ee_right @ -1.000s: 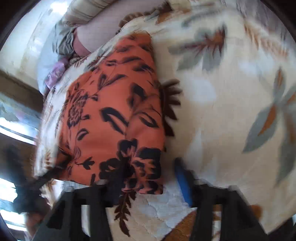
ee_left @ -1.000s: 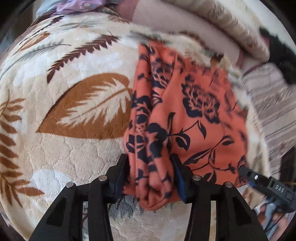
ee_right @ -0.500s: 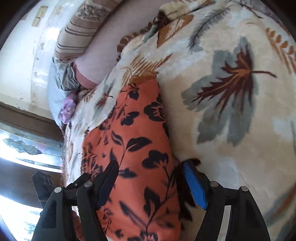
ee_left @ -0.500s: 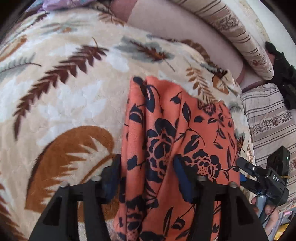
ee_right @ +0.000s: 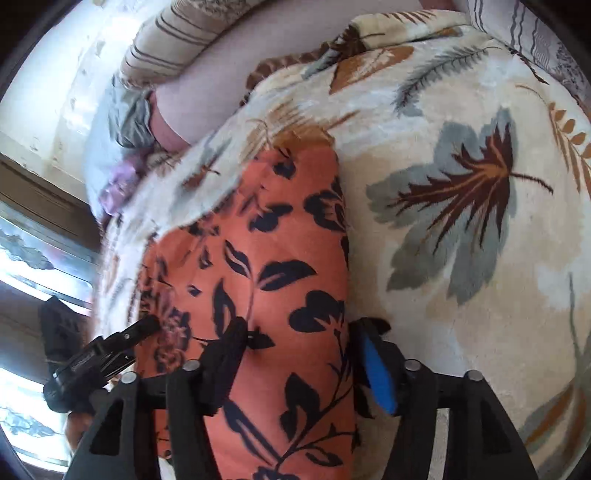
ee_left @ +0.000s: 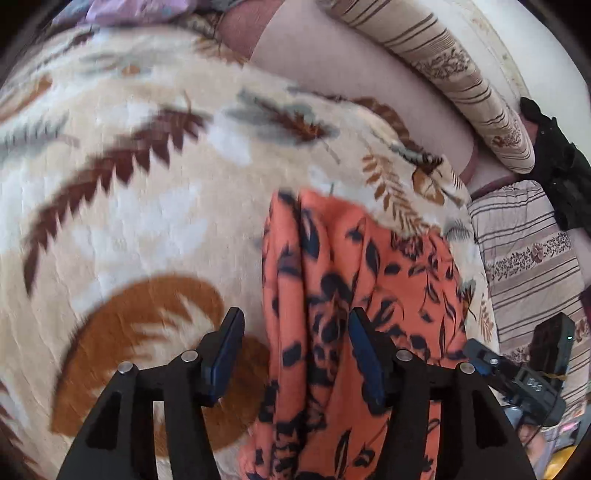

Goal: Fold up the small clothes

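An orange garment with dark flowers (ee_left: 369, 280) lies in a long folded strip on the leaf-patterned blanket (ee_left: 140, 221). My left gripper (ee_left: 295, 347) hangs over the strip's left edge. Its jaws are opening; the left pad stands clear of the cloth and the right pad is over it. In the right wrist view the garment (ee_right: 266, 266) runs away from my right gripper (ee_right: 301, 350). Those jaws are opening too, and the strip's right part lies loose between them. Each view shows the other gripper: the right one (ee_left: 517, 376), the left one (ee_right: 107, 350).
Striped bolster pillows (ee_left: 461, 85) and a pink sheet (ee_left: 351, 62) line the far side of the blanket. A purple cloth (ee_left: 136, 7) lies at the far left. A black object (ee_left: 561, 173) sits at the right edge. The right wrist view shows a bright window (ee_right: 22, 266).
Both grippers moved across the blanket with the cloth's edge pinched between their pads. Now the jaws stand wider and the garment lies in a narrower strip under them.
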Demonstrator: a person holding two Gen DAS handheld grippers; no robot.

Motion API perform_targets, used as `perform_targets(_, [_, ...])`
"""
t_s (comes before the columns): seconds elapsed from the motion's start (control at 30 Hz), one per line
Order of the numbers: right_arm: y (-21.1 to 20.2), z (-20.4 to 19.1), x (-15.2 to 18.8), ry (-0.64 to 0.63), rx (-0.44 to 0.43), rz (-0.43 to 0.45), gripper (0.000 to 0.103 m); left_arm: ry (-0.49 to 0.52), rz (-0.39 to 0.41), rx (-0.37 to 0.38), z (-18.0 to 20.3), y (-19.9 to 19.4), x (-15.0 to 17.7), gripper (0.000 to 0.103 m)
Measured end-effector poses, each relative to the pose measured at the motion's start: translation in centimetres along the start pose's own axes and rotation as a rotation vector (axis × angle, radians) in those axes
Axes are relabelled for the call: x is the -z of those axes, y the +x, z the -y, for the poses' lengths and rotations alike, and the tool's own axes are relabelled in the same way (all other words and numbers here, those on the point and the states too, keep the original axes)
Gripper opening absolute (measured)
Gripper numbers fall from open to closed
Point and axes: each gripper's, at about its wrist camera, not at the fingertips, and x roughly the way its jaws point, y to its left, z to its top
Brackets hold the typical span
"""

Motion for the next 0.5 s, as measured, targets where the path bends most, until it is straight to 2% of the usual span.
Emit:
perform_targets(0.07, [-0.4, 0.0, -1.1, 0.004, -0.032, 0.027, 0.075, -0.029, -0.013, 0.021, -0.1, 0.7, -0.9, 0.06])
perform_targets(0.1, [0.0, 0.0, -1.7, 0.017, -0.039, 0.031, 0.08, -0.033, -0.049, 0.031, -0.2, 1.8, -1.1, 0.06])
perform_targets(0.13, [1.0, 0.2, -2.4, 0.034, -0.039, 0.025, 0.084, -0.027, -0.099, 0.024, -0.4, 3.5, -1.5, 0.052])
perform_targets(0.17, [2.4, 0.6, -2.9, 0.043, -0.041, -0.013, 0.084, -0.06, -0.106, 0.039, -0.8, 4.1, -1.6, 0.039])
perform_targets(0.2, [4.1, 0.7, -3.0, 0.053, -0.038, -0.079, 0.058, -0.091, -0.106, 0.044, -0.8, 3.8, -2.1, 0.033])
perform_targets(0.23, [4.8, 0.2, -2.9, 0.041, -0.019, -0.111, 0.048, -0.084, -0.101, 0.028, -0.3, 3.1, -2.3, 0.023])
perform_targets(0.27, [3.9, -1.2, -2.7, -0.035, 0.032, -0.082, 0.044, -0.036, -0.079, 0.01, 0.7, 2.0, -2.3, 0.021])
perform_targets(0.3, [2.7, -2.9, -2.4, -0.129, 0.087, -0.045, 0.039, 0.024, -0.05, -0.001, 1.9, 0.9, -2.1, 0.021])
perform_targets(0.33, [1.5, -3.9, -1.9, -0.181, 0.114, -0.013, 0.039, 0.071, -0.029, -0.012, 2.7, 0.1, -1.7, 0.021])
perform_targets(0.37, [0.6, -4.5, -1.6, -0.208, 0.125, 0.009, 0.039, 0.08, -0.007, -0.014, 2.9, -0.5, -1.4, 0.022])
perform_targets(0.4, [0.3, -4.4, -1.5, -0.211, 0.129, 0.014, 0.039, 0.054, -0.011, -0.002, 2.4, -0.1, -1.3, 0.023])
perform_targets(0.43, [0.8, -3.4, -1.6, -0.177, 0.133, -0.005, 0.039, 0.01, -0.053, -0.008, 1.5, 1.2, -1.4, 0.029])
perform_targets(0.47, [2.0, -2.1, -1.9, -0.126, 0.141, -0.039, 0.04, -0.039, -0.119, -0.029, 0.6, 2.9, -1.3, 0.041])
perform_targets(0.5, [3.1, -0.7, -2.2, -0.065, 0.145, -0.075, 0.052, -0.089, -0.132, -0.024, -0.1, 3.5, -1.4, 0.047])
